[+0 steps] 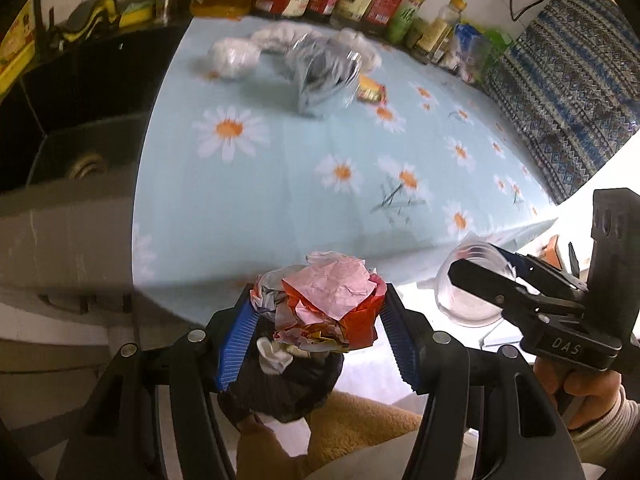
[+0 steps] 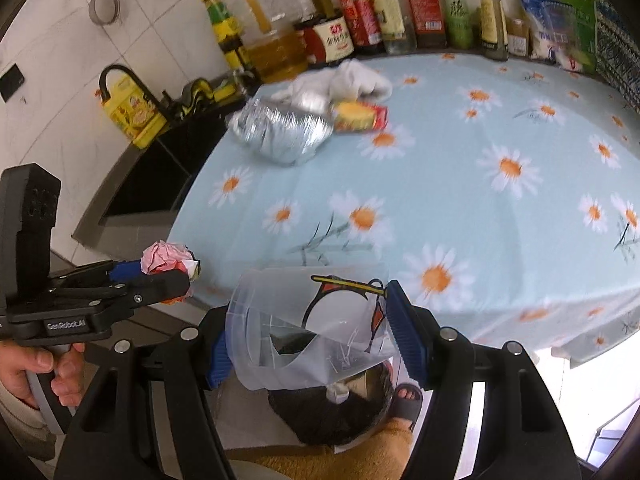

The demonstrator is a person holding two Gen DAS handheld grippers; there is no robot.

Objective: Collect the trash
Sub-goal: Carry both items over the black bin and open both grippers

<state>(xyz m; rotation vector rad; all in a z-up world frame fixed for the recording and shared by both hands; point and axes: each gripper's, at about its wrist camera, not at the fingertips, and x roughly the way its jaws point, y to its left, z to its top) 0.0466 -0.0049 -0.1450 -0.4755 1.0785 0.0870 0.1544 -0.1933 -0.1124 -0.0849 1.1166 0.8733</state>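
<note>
Trash lies in two places — some clamped in the grippers off the near edge of the table, some on the far part of the daisy-print tablecloth (image 2: 460,184). At far left, beyond the cloth, a dark sink (image 2: 148,184) sits in the counter with a yellow oil jug (image 2: 130,114) behind it. The left gripper (image 1: 320,316) is clamped on a crumpled wad of pink and red paper (image 1: 332,300), the wad pressed between both blue pads (image 1: 236,344); in the right wrist view the same wad (image 2: 166,260) shows at the tip of that gripper. Below both grippers hangs a black trash bag (image 2: 332,416), its mouth open, with white scraps inside.

On the cloth farther back sits a crushed foil container (image 2: 280,132), blurred, with white crumpled tissue (image 2: 344,80) just behind it and a red and yellow wrapper (image 2: 360,116) touching its right side. Along the wall behind these stands a row of sauce and oil bottles (image 2: 360,20).

To the right, the right gripper (image 2: 316,332) is closed on a clear plastic cup (image 2: 304,328) with a printed figure; the cup is tipped on its side and squeezed between the pads, held over the bag. From the left wrist view that cup (image 1: 472,288) appears beside the paper wad, apart from it. A patterned blue cloth (image 1: 560,92) hangs at the far right past the table.
</note>
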